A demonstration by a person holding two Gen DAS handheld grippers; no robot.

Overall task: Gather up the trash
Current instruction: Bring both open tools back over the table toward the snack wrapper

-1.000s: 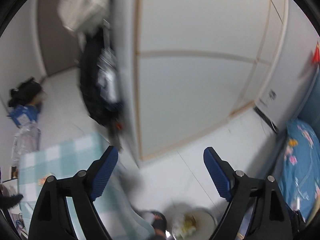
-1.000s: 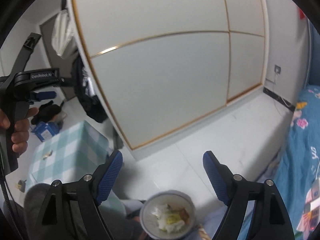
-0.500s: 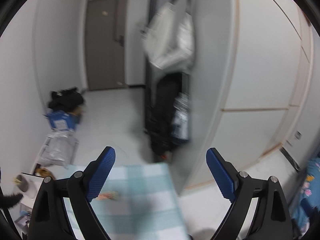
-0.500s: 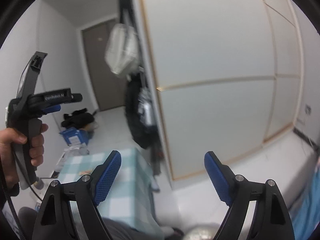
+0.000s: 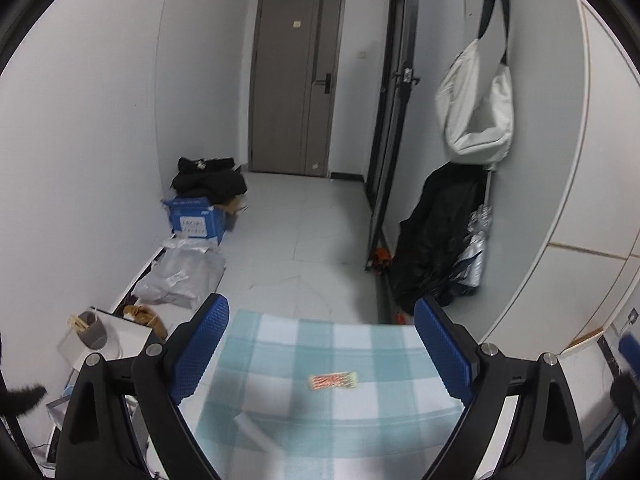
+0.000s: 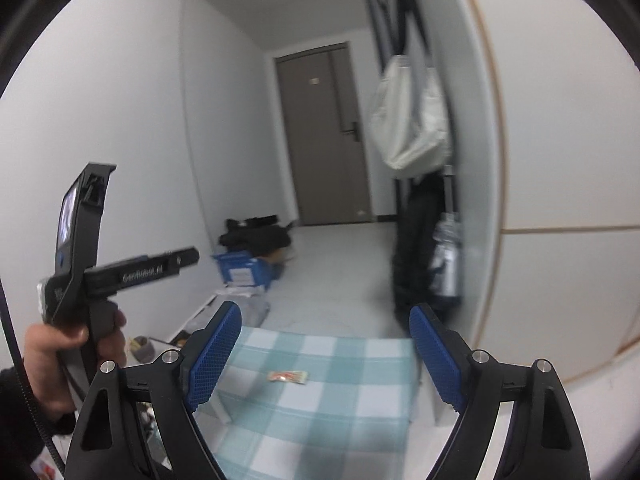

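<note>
We see a small red-and-orange wrapper (image 5: 333,381) lying flat near the middle of a table covered by a teal-and-white checked cloth (image 5: 280,360), touching nothing else on the cloth. In the left wrist view it sits between the two blue pads, a little nearer the right one. In the right wrist view the wrapper (image 6: 288,376) shows again on the same checked cloth (image 6: 340,400), nearer the left pad.

Our left gripper (image 5: 320,348) hangs above the near part of the table with its tongs spread wide apart and nothing between them. Our right gripper (image 6: 324,356) is likewise held wide apart and empty, above the cloth. The right wrist view also catches the left hand (image 6: 60,344) around the left gripper's black handle at the left of the scene.

Beyond the table, on the far left of the floor, stand a blue box (image 5: 196,220) with dark clothing (image 5: 208,180) piled behind it. A pale bag (image 5: 476,112) hangs on the right, above a black garment (image 5: 436,240). A grey door (image 5: 296,80) closes the far end.
</note>
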